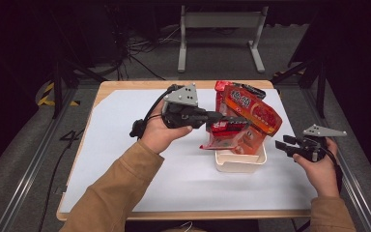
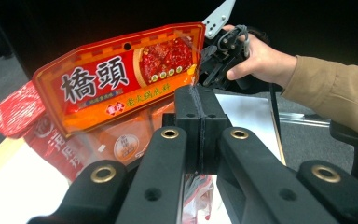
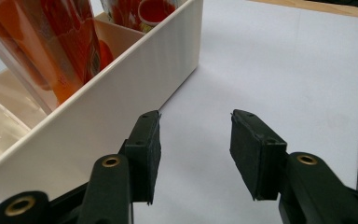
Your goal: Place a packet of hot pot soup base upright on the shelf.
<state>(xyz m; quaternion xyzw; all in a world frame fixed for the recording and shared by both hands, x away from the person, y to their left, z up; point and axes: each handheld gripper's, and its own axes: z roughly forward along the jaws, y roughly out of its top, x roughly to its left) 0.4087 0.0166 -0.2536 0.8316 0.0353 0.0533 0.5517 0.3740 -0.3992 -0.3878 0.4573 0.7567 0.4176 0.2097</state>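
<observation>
Partly hidden, left gripper (image 1: 221,117) pinches a red pouch (image 1: 228,128) — right gripper (image 3: 193,149) spread, empty.

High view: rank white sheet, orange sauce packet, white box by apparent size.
1. White sheet, by far the largest.
2. Orange sauce packet.
3. White box, but packets hide part of it, so ranks 2 and 3 are unsure.

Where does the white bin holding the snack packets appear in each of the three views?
High view: white bin sits right of centre on the white sheet, below the left gripper.
Left gripper view: I can't make it out; the orange packet and the shut jaws fill the foreground.
Right gripper view: its long wall runs across the left half.
Shared landmark: the orange packet.
</observation>
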